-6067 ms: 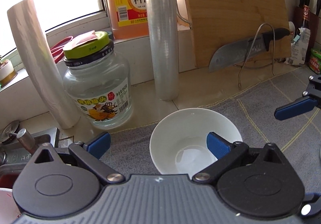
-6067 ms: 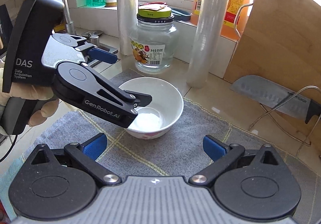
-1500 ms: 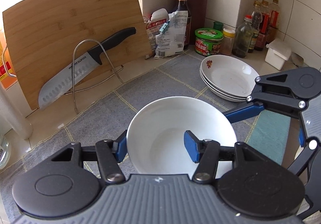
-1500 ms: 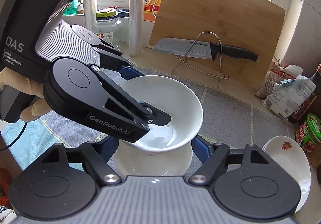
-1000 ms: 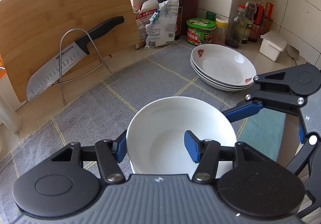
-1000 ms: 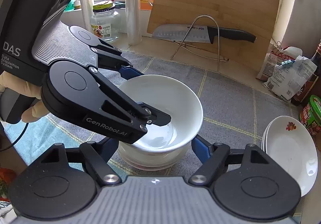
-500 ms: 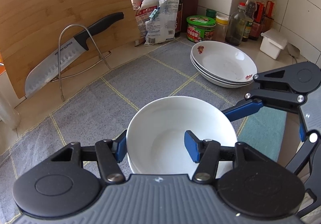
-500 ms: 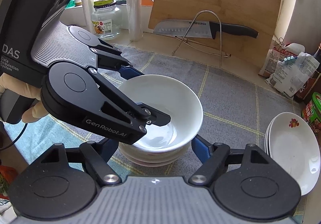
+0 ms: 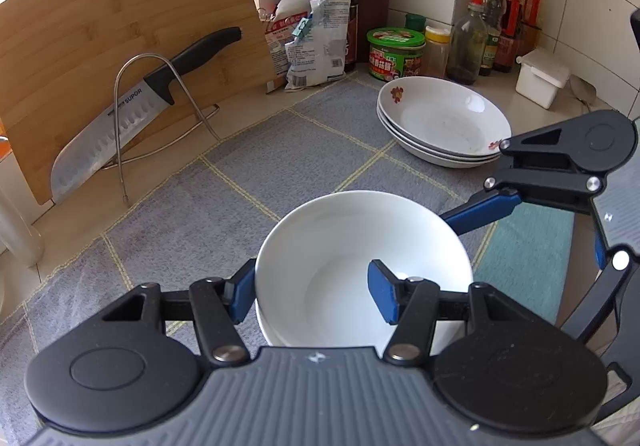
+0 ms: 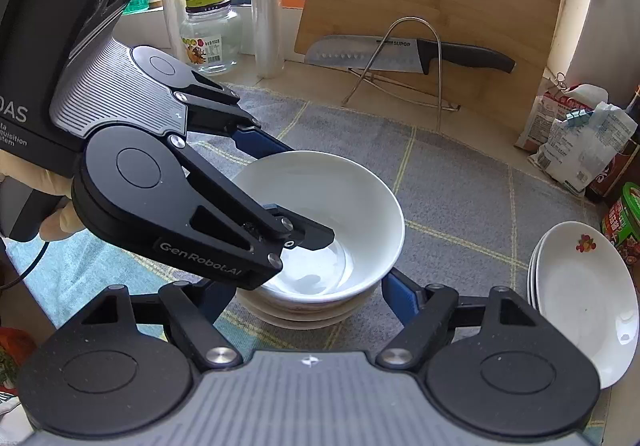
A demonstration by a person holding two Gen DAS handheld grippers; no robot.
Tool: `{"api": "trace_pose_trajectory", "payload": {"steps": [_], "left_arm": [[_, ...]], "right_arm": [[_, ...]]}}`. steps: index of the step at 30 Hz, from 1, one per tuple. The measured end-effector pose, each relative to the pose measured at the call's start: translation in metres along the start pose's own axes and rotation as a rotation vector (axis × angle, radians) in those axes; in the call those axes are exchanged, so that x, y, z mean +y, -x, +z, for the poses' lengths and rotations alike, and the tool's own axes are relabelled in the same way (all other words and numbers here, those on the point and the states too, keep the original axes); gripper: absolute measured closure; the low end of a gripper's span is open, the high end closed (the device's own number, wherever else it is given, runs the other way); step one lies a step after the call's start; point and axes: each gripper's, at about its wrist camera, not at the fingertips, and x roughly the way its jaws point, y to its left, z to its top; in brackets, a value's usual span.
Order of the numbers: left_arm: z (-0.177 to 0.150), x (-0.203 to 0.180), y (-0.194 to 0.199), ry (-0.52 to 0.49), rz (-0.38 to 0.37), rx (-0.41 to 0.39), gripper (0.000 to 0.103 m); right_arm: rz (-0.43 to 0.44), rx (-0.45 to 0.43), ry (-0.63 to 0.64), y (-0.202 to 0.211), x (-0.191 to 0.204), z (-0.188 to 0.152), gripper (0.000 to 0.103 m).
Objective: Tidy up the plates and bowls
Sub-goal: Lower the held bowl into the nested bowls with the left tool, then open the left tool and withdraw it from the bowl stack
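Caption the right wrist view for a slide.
Left tongs clamp the white bowl by its rim atop stacked bowls, beside a plate stack.

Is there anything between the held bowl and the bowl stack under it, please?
Nothing visible: the bowl, pinched at its rim by the left gripper, sits directly in the bowl stack. The right gripper flanks the stack's sides.

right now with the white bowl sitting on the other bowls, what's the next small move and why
Probably open the left tongs and let go: they pinch the rim of the white bowl, which already looks nested on the stack of bowls, with the right tongs around that stack.
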Motion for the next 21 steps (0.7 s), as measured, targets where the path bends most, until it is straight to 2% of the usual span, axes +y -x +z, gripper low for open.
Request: {"api": "trace_pose_trajectory", "payload": {"steps": [2, 5, 8, 10, 18, 21], "left_arm": [[0.000, 0.000, 0.000, -0.001, 0.004, -0.001, 0.045], [-0.002, 0.001, 0.000, 0.002, 0.003, -0.003, 0.038], [-0.004, 0.006, 0.006, 0.026, -0.007, -0.031, 0.035], [-0.006, 0.009, 0.012, 0.044, -0.005, -0.052, 0.029], [-0.014, 0.011, 0.025, 0.080, 0.015, -0.079, 0.024], [-0.024, 0.013, 0.031, 0.130, 0.014, -0.085, 0.024]], "right_arm": [[0.001, 0.000, 0.000, 0.000, 0.000, 0.001, 0.020], [0.000, -0.013, 0.008, 0.002, 0.001, 0.002, 0.018], [0.000, -0.057, 0.016, 0.009, 0.001, 0.003, 0.002], [0.009, -0.067, 0.013, 0.011, 0.000, 0.003, 0.002], [0.033, -0.072, 0.018, 0.011, 0.001, -0.001, 0.002], [0.031, -0.069, 0.024, 0.010, 0.003, -0.003, 0.002]]}}
